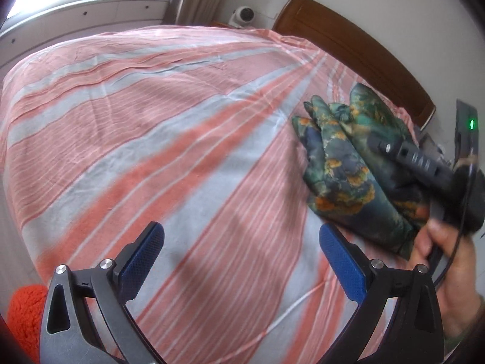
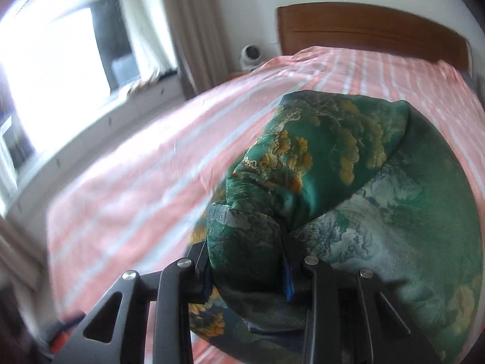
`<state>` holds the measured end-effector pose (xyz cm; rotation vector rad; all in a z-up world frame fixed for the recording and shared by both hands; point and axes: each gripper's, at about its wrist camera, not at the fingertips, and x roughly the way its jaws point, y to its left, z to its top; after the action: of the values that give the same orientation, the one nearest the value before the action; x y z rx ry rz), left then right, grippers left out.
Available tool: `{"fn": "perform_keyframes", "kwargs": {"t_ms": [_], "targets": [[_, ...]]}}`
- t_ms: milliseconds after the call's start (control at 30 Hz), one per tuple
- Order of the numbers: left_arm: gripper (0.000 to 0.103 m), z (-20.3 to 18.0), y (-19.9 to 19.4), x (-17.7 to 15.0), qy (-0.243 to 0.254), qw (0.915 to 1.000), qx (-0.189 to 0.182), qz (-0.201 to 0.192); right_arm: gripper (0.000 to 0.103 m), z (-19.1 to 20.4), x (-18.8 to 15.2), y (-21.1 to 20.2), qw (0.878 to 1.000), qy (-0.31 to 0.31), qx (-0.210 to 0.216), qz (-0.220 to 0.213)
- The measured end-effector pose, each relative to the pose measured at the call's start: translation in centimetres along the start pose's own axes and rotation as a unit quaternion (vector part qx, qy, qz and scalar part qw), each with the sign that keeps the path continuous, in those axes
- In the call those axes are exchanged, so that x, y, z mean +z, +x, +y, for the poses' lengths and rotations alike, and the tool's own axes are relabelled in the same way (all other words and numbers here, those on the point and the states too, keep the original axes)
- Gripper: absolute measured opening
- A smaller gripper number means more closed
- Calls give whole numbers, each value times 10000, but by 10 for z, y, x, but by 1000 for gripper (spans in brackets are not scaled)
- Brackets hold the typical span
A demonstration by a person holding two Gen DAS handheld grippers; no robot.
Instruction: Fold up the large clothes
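A green garment (image 2: 333,157) with an orange and grey floral print is bunched into a thick bundle. My right gripper (image 2: 247,273) is shut on one end of it, and the cloth fills the gap between the blue pads. In the left wrist view the same garment (image 1: 333,163) hangs low over the right side of the bed, with the right gripper (image 1: 394,151) and a person's hand (image 1: 448,273) on it. My left gripper (image 1: 241,230) stands open over the striped sheet, with nothing between its fingers.
The bed is covered by a pink and grey striped sheet (image 1: 151,106). A wooden headboard (image 1: 348,42) stands at the far right, with a small white round device (image 1: 244,15) beside it. A window (image 2: 60,75) and curtains lie left. An orange fluffy thing (image 1: 24,312) sits bottom left.
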<state>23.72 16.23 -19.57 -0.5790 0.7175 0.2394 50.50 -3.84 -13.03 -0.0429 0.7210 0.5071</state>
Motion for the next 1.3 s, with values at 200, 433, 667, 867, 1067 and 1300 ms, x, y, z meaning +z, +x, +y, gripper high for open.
{"fn": "perform_keyframes", "kwargs": {"t_ms": [200,433,667,867,1067,1300], "targets": [[101,16,-15,17,-367,9986,-310,-216,35,36,-52,-6,9834,-1712,-594,-88],[101,-69,4,102,905,9748,-2017,308,35,48,-84,-32,9777,-1944,-690,-390],[101,-164,129,131,1739,9478,-1838,1942,35,71,-102,-54,9727,-2094,-792,-615],[34,-175,140,132,1645,9550,-1724,1765,37,74,-109,-55,9725,-2075,-877,-584],[0,-138,113,163,2032,9685,-852,1164,54,37,-68,-115,9974,-182,612,-348],[1,-93,101,163,1352,9781,-1103,1136,53,-37,-22,-131,9914,484,-524,-1098]]}}
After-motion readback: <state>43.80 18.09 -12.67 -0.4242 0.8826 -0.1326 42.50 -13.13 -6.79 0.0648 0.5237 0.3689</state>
